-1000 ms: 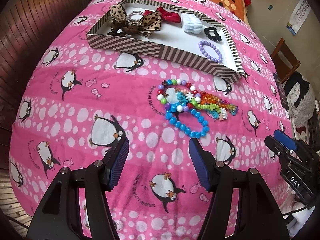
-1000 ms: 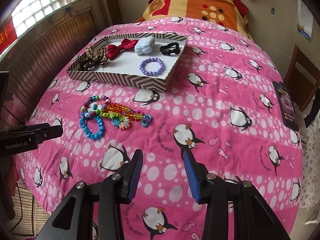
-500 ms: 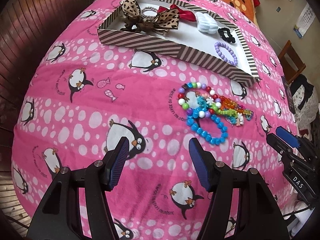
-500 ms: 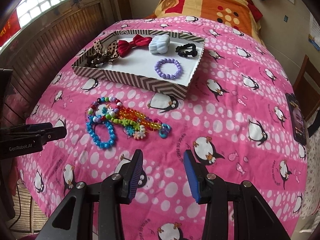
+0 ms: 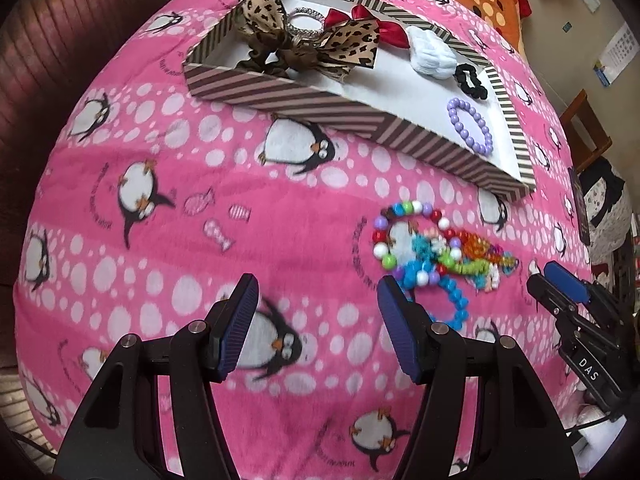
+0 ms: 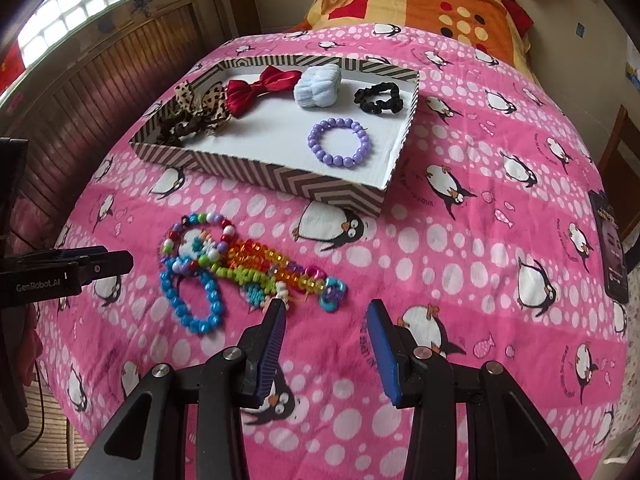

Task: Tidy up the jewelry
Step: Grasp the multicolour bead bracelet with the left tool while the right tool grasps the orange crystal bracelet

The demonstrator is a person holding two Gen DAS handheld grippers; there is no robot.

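The step in hand was judged to be the approach to the tangled bracelet pile (image 6: pixel 224 268), which lay on the bed (image 6: pixel 460 240) just in front of the striped tray (image 6: pixel 280 172), where a purple bracelet (image 6: pixel 339 142) was already placed. The right gripper (image 6: pixel 326 322) and left gripper (image 5: pixel 316 300) were held with jaws spread and empty. One strand was expected to need pinching and lifting clear of the tangle.

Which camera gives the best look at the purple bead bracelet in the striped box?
The right wrist view: the purple bracelet shows as a full ring on the box floor. The left wrist view shows it smaller and squashed sideways.
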